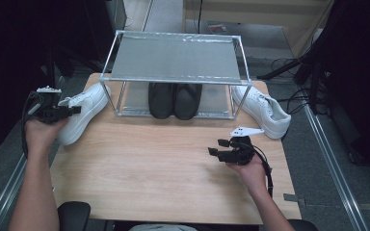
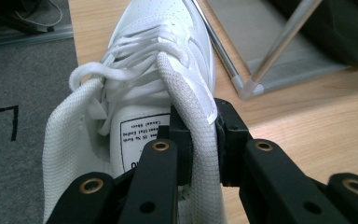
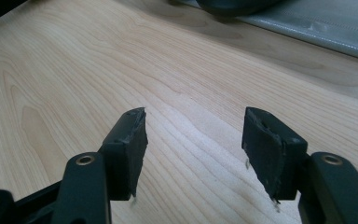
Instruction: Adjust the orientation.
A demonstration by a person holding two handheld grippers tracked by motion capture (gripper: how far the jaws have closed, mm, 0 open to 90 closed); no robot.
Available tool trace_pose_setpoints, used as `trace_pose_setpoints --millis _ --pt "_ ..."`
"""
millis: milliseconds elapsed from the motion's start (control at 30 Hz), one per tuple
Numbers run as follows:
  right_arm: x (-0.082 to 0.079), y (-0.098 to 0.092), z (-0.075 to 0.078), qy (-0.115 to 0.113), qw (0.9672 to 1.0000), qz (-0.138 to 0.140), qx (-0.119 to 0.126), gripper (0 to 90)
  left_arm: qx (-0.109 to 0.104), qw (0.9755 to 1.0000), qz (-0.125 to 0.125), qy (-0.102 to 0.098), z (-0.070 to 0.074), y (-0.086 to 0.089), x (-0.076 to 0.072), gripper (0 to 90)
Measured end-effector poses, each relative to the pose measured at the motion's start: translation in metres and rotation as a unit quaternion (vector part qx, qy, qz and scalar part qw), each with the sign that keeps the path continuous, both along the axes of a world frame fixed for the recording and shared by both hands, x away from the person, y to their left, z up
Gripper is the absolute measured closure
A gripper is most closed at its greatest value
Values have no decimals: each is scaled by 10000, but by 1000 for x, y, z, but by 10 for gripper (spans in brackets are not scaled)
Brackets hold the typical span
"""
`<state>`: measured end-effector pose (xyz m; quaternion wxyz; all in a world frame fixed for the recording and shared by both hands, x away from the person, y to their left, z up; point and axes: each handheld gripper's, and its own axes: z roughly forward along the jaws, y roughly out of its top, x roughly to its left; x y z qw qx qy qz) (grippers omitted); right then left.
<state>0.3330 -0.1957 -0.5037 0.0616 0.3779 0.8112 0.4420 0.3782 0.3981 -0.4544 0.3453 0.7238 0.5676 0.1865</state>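
At the left edge of the pale wooden desk [image 1: 164, 163], the left tongs [image 2: 200, 140] pinched the padded collar of a white lace-up leather sneaker [image 2: 154, 70], one jaw inside the shoe's opening and one outside. The sneaker sat just beside the corner post of a silver metal-frame shoe rack [image 1: 173, 57], where a pair of black shoes [image 1: 174, 100] sat on the lower shelf. The right tongs [image 3: 193, 149] hung spread and empty over bare wood, near a second white sneaker [image 1: 262, 109] at the rack's right.
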Motion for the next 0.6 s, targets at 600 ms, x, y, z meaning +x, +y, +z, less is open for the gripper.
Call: trace_pose_setpoints --millis 600 --pt "14 26 3 -42 9993 375 -68 435 -54 10000 22 -34 15 0 -56 800"
